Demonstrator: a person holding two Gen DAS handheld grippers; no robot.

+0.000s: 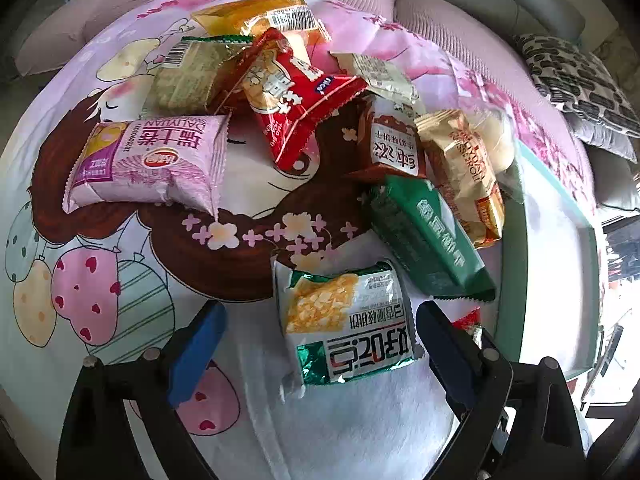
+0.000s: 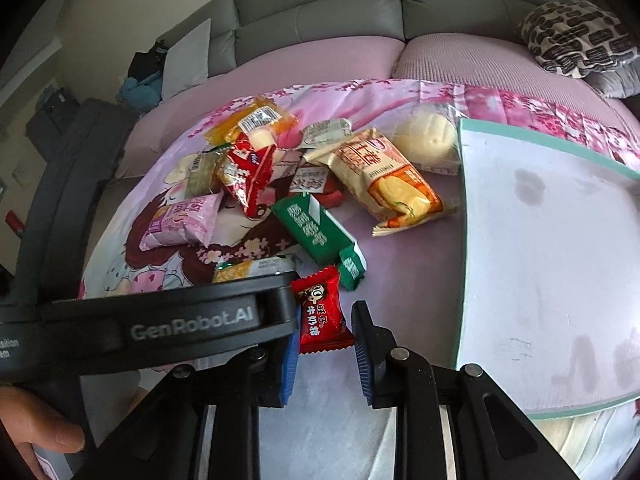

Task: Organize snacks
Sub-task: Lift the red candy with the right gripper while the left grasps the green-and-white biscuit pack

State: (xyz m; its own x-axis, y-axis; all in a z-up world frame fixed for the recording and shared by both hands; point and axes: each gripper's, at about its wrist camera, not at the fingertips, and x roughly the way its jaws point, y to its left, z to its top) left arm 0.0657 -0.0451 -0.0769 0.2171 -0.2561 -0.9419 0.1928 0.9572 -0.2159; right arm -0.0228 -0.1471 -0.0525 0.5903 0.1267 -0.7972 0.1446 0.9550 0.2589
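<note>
A heap of snack packets lies on a pink cartoon-print cloth [image 1: 120,280]. My left gripper [image 1: 320,344] stands open, a blue pad on either side of a white-and-green corn snack packet [image 1: 348,320], neither pad touching it. Behind are a pink packet [image 1: 148,164], a red packet [image 1: 296,108], a green box [image 1: 428,236] and a beige packet [image 1: 464,172]. In the right wrist view my right gripper [image 2: 326,314] is shut on a small red candy packet [image 2: 322,312] just above the cloth. The left gripper's black body [image 2: 180,320] crosses in front and hides most of the corn packet.
A white tray with a teal rim [image 2: 560,260] sits right of the heap, its rim [image 1: 510,264] close to my left gripper's right finger. A wrapped bun [image 2: 428,140] lies at its far corner. A grey sofa back [image 2: 320,8] and a patterned cushion [image 2: 576,36] lie beyond. A hand [image 2: 40,432] shows bottom left.
</note>
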